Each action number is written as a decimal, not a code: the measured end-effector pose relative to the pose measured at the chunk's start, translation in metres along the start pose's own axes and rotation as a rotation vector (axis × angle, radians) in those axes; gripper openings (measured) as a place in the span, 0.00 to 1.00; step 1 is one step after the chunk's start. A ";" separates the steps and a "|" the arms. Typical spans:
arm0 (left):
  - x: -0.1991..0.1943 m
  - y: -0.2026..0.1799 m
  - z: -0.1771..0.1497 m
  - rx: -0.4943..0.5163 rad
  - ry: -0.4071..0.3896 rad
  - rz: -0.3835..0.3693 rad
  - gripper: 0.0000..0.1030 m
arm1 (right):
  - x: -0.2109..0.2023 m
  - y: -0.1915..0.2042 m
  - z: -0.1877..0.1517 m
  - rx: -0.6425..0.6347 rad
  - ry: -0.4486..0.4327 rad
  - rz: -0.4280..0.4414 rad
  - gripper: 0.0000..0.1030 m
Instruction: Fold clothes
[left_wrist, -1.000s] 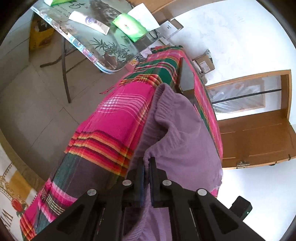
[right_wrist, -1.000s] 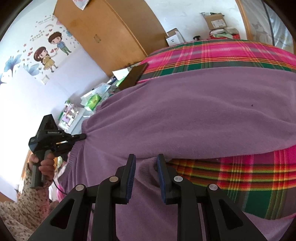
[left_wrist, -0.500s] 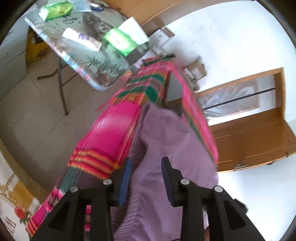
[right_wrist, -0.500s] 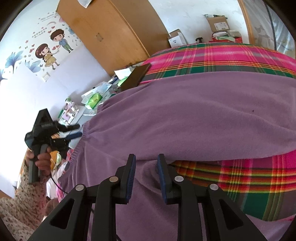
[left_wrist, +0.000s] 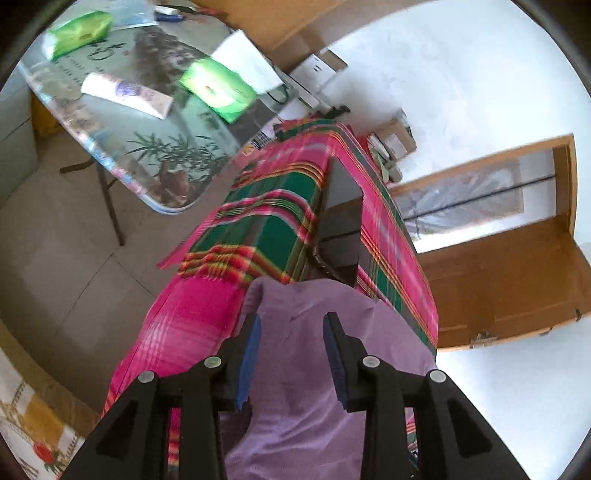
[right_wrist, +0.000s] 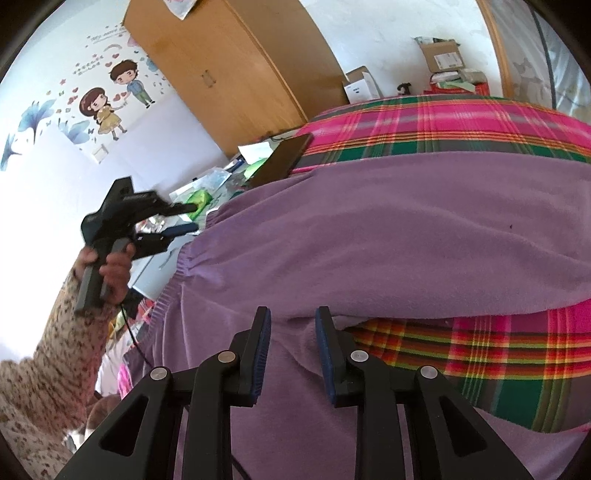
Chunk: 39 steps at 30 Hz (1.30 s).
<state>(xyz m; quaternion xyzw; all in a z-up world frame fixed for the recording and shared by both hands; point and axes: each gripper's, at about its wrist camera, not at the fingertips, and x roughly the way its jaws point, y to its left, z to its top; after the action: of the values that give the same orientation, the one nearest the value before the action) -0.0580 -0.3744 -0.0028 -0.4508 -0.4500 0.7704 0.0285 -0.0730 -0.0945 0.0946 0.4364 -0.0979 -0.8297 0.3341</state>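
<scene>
Fabric that the left gripper (left_wrist: 291, 332) pinched a second ago is released; its fingers now stand wide above the purple garment (left_wrist: 314, 369) spread on the plaid-covered surface (left_wrist: 273, 229). Only the right-wrist view shows the hand (right_wrist: 110, 266) holding that gripper. The right gripper (right_wrist: 291, 328) is open over the garment's edge. A dark flat object (left_wrist: 340, 221) lies beyond.

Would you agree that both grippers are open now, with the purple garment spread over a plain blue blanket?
Not quite: the blanket is not plain blue but a pink, green and orange plaid, as the right wrist view shows. The rest holds: the left gripper and the right gripper are both open, and the purple garment lies spread over it.
</scene>
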 end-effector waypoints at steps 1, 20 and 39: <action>0.004 0.000 0.002 0.001 0.014 0.002 0.34 | 0.000 0.000 0.000 -0.003 0.001 -0.001 0.26; 0.008 -0.003 -0.001 0.014 0.011 -0.031 0.34 | 0.015 0.001 0.004 0.002 0.024 0.017 0.26; 0.018 -0.017 0.002 0.086 -0.017 0.029 0.06 | 0.025 -0.001 -0.001 0.017 0.042 0.020 0.26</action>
<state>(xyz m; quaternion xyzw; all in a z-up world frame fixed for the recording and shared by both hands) -0.0762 -0.3579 -0.0019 -0.4491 -0.4100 0.7932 0.0330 -0.0826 -0.1090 0.0771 0.4555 -0.1023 -0.8161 0.3407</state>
